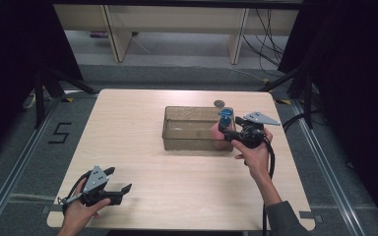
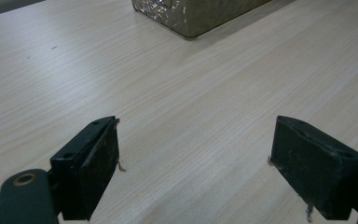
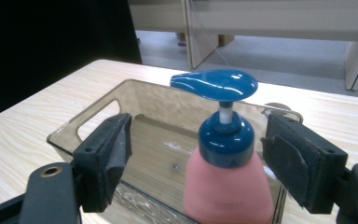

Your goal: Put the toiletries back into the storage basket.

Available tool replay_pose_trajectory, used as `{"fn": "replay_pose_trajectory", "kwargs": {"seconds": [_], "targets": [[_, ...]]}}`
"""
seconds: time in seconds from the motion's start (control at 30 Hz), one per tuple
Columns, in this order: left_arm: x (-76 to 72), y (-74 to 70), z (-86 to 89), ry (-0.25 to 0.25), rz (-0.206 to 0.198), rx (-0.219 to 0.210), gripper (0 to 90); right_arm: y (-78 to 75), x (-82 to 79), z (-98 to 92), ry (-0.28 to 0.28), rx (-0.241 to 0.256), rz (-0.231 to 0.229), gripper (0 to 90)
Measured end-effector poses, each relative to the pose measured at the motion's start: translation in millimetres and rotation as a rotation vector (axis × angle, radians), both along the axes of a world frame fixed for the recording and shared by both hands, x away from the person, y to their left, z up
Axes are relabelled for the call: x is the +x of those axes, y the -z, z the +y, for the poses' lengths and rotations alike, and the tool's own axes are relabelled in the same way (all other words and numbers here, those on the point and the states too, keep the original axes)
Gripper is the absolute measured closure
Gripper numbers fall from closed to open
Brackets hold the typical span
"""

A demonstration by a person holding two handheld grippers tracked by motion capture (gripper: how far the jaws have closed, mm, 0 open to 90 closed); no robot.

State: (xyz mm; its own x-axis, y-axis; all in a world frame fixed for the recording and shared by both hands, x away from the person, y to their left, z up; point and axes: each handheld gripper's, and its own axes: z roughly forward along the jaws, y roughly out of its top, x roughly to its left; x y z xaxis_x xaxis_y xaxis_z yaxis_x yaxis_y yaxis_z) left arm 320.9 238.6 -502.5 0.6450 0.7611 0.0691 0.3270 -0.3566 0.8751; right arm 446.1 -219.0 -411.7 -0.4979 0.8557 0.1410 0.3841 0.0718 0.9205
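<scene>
The right gripper (image 1: 229, 129) sits at the right end of the clear plastic bin (image 1: 189, 140), with a pink pump bottle (image 3: 227, 186) standing between its jaws. In the right gripper view the jaws are apart: there is a gap on both sides of the bottle's blue collar, and neither pad touches it. The bottle is upright at the near right corner of the bin, its blue pump head (image 3: 214, 84) pointing over the bin's inside. Whether its base is on the bin floor or just outside the wall is hard to tell from these angles, though it looks to be inside.

The step in hand appears to be either the grasp or the release of the bottle at the bin. If it is a grasp, the next move calls for closing the jaws squarely on the collar or shoulder, below the pump head, then lifting straight up to clear the wall.

The left gripper (image 1: 109, 189) rests low near the front left corner of the table (image 1: 128, 123), well apart from the bin, its jaws wide and empty over bare wood. A small round dark thing (image 1: 219, 103) lies on the table just behind the bin. The bin's right wall stands close to the right jaw and could be knocked on a sideways move.
</scene>
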Motion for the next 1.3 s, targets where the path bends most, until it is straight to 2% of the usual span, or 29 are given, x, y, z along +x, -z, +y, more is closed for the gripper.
{"fn": "replay_pose_trajectory", "kwargs": {"seconds": [0.07,0.1,0.13,0.17,0.27,0.3,0.33,0.4,0.47,0.53,0.57,0.63,0.67,0.7,0.73,0.8,0.83,0.93,0.97,1.0,1.03,1.1,1.13,1.17,1.23,1.3], "targets": [[0.2,-0.5,0.4,0.002,-0.006,0.009,14.8,0.0,-1.1,0.7,-0.010,-0.002,0.012,24.5],[-0.1,-0.1,0.1,0.002,-0.002,0.001,14.9,1.5,-0.2,0.7,-0.018,-0.011,-0.012,24.5],[-0.4,-0.1,0.0,0.000,0.001,0.001,14.8,1.1,-2.0,1.1,-0.005,-0.006,0.009,24.5],[-0.3,-0.1,-0.1,-0.002,0.001,-0.001,14.8,2.4,-1.2,0.6,-0.008,-0.017,-0.015,24.5],[-0.1,-0.1,0.0,0.000,-0.003,-0.002,14.8,2.9,-4.0,2.2,0.003,0.009,0.017,24.5],[-0.3,0.3,-0.7,-0.001,-0.003,-0.012,14.9,3.1,-3.3,0.7,-0.003,-0.007,0.001,24.5],[-0.4,-0.4,0.4,-0.002,0.001,0.005,14.8,2.7,-4.3,0.8,-0.005,-0.003,0.006,24.6],[0.5,-0.6,0.4,0.001,-0.009,0.007,14.8,2.6,-5.1,-0.3,-0.008,-0.027,-0.004,24.5],[-0.4,-0.1,0.1,0.000,-0.001,0.002,14.8,3.7,-6.4,1.3,-0.012,0.004,0.004,24.6],[-0.1,-0.3,0.0,-0.003,-0.003,-0.001,14.8,3.5,-8.0,1.4,-0.011,-0.003,0.007,24.6],[0.1,-0.2,-0.1,-0.003,-0.003,-0.006,14.8,3.0,-10.0,1.6,-0.012,0.000,0.028,24.6],[0.0,0.5,-0.9,-0.001,-0.006,-0.017,14.8,3.6,-10.1,1.4,-0.011,-0.010,0.006,24.5],[-0.3,-0.5,0.3,-0.002,-0.002,0.005,14.8,3.9,-10.5,2.2,-0.015,0.003,0.008,24.5],[-0.1,-0.2,0.0,-0.005,-0.001,-0.003,14.9,3.4,-11.5,2.6,-0.016,0.002,0.013,24.5],[0.2,-0.1,0.0,-0.002,-0.004,-0.004,14.8,3.5,-11.8,2.1,-0.013,-0.008,-0.001,24.5],[-0.1,0.4,-0.8,-0.001,-0.004,-0.016,14.8,3.0,-13.2,2.3,-0.013,-0.015,0.008,24.5],[-0.2,0.5,-0.9,-0.003,-0.003,-0.019,14.8,3.2,-13.9,3.5,-0.018,0.005,0.009,24.5],[0.4,0.3,-0.9,0.001,-0.009,-0.017,14.8,2.9,-15.5,4.0,-0.026,0.002,0.008,24.5],[-0.1,0.1,-0.6,-0.004,-0.003,-0.011,14.9,3.4,-15.3,3.7,-0.025,0.000,-0.008,24.5],[-0.1,0.0,-0.5,-0.003,-0.001,-0.012,14.9,2.7,-16.5,4.0,-0.024,0.004,0.006,24.5],[0.2,-0.1,-0.5,-0.003,-0.004,-0.012,14.9,1.9,-17.1,2.4,-0.015,-0.025,-0.003,24.5],[0.3,0.3,-0.8,0.000,-0.007,-0.016,14.8,2.5,-18.8,4.3,-0.019,0.008,0.013,24.4],[0.0,0.4,-1.0,-0.002,-0.004,-0.018,14.8,2.6,-19.3,4.4,-0.021,0.013,0.010,24.4],[-0.1,0.2,-0.9,-0.003,-0.002,-0.016,14.8,3.0,-18.8,3.6,-0.028,-0.004,-0.013,24.4],[0.4,0.3,-0.9,-0.001,-0.007,-0.017,14.9,2.8,-21.0,4.9,-0.028,0.009,0.009,24.3],[-0.2,-0.3,0.1,-0.004,0.001,0.000,14.9,3.0,-21.6,5.0,-0.030,-0.003,-0.007,24.2]]}}
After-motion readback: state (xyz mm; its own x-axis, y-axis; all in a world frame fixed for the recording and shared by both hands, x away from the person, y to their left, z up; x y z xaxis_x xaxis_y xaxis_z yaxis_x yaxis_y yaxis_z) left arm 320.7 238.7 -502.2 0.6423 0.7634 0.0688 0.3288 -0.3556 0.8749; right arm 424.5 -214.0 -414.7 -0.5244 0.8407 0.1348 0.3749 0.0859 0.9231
